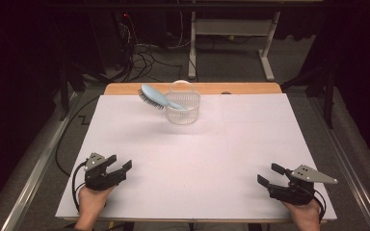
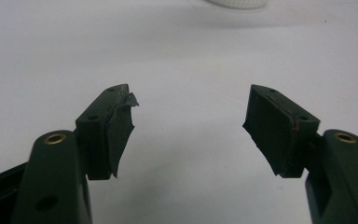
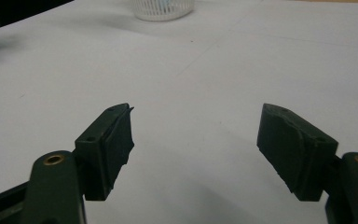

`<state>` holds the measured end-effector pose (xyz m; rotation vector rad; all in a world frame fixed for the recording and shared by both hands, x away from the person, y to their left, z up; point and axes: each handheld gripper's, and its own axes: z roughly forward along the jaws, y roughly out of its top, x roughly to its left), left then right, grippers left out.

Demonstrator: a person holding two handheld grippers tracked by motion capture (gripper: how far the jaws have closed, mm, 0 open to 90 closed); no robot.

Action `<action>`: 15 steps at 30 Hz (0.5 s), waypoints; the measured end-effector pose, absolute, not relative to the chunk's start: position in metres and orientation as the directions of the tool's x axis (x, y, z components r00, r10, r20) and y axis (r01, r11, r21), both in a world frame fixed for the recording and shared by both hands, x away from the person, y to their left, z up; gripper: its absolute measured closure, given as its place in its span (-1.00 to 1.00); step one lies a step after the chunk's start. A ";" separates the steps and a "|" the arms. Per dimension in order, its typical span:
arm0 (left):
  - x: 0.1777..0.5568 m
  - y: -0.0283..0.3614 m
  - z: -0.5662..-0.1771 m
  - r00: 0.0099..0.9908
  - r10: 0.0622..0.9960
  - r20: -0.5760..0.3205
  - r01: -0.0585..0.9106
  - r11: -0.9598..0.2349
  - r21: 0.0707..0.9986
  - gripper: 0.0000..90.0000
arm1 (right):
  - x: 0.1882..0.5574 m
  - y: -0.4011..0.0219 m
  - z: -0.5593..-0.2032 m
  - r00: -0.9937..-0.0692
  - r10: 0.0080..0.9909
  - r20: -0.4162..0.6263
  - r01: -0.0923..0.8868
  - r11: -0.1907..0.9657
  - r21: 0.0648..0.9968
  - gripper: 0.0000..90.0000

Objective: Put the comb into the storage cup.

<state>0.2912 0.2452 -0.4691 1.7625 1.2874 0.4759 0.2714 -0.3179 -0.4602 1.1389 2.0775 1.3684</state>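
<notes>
Pale blue plastic hairbrush [image 1: 155, 96] lying propped in the clear, ribbed plastic basket [image 1: 183, 113] at the far middle of the white worktop [image 1: 197, 159]: handle end down inside the basket, bristled head sticking out over the rim, up and toward the left. Long axis slanting from lower right in the basket to upper left outside it. Well apart from both grippers, which rest at the near edge. Left gripper [image 1: 120, 162], at the near left corner, jaws released and holding nothing, aimed forward and to the right. Right gripper [image 1: 270, 174], at the near right corner, jaws likewise parted and empty, basket base visible far ahead in its view. Probably the left hand's reach, since the overhanging head leans to that side.
</notes>
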 end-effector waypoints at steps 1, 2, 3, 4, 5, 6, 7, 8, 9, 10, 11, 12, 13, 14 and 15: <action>0.291 0.245 -0.470 0.388 0.903 -0.186 0.567 -0.075 0.820 -0.27 | 0.271 -0.318 -0.460 -0.586 0.804 0.100 0.409 0.187 0.893 -0.39; 0.290 0.245 -0.470 0.387 0.903 -0.189 0.570 -0.073 0.818 -0.27 | 0.271 -0.318 -0.460 -0.586 0.804 0.100 0.409 0.187 0.893 -0.39; 0.290 0.245 -0.471 0.386 0.903 -0.186 0.573 -0.077 0.816 -0.27 | 0.271 -0.318 -0.460 -0.586 0.804 0.100 0.409 0.187 0.893 -0.39; 0.289 0.245 -0.471 0.387 0.903 -0.186 0.574 -0.078 0.815 -0.27 | 0.271 -0.318 -0.460 -0.586 0.804 0.099 0.408 0.187 0.893 -0.39; 0.289 0.245 -0.471 0.388 0.903 -0.186 0.575 -0.079 0.814 -0.27 | 0.271 -0.318 -0.460 -0.586 0.804 0.099 0.408 0.187 0.894 -0.39; 0.289 0.245 -0.472 0.387 0.902 -0.189 0.574 -0.075 0.816 -0.27 | 0.271 -0.318 -0.460 -0.586 0.805 0.099 0.408 0.187 0.894 -0.39; 0.288 0.245 -0.472 0.387 0.902 -0.192 0.574 -0.072 0.816 -0.27 | 0.271 -0.318 -0.460 -0.586 0.804 0.099 0.408 0.187 0.893 -0.39; 0.288 0.244 -0.472 0.388 0.901 -0.193 0.575 -0.073 0.815 -0.27 | 0.271 -0.318 -0.460 -0.586 0.804 0.098 0.407 0.189 0.894 -0.39; 0.288 0.244 -0.472 0.388 0.901 -0.191 0.576 -0.075 0.814 -0.27 | 0.271 -0.318 -0.460 -0.586 0.804 0.097 0.407 0.189 0.894 -0.39; 0.288 0.244 -0.473 0.390 0.902 -0.185 0.578 -0.083 0.812 -0.27 | 0.271 -0.318 -0.460 -0.586 0.804 0.096 0.406 0.189 0.894 -0.39; 0.288 0.244 -0.473 0.390 0.903 -0.180 0.576 -0.086 0.813 -0.27 | 0.271 -0.318 -0.460 -0.586 0.805 0.096 0.406 0.189 0.894 -0.39; 0.288 0.244 -0.473 0.389 0.904 -0.178 0.575 -0.087 0.814 -0.27 | 0.271 -0.318 -0.460 -0.586 0.804 0.096 0.406 0.189 0.894 -0.39; 0.287 0.244 -0.473 0.389 0.904 -0.176 0.574 -0.089 0.814 -0.27 | 0.271 -0.317 -0.460 -0.587 0.804 0.096 0.407 0.190 0.894 -0.39; 0.287 0.244 -0.473 0.390 0.903 -0.177 0.574 -0.088 0.814 -0.27 | 0.271 -0.317 -0.460 -0.586 0.804 0.096 0.407 0.190 0.894 -0.39; 0.287 0.244 -0.473 0.391 0.903 -0.177 0.574 -0.089 0.814 -0.27 | 0.271 -0.317 -0.460 -0.587 0.804 0.096 0.407 0.191 0.893 -0.39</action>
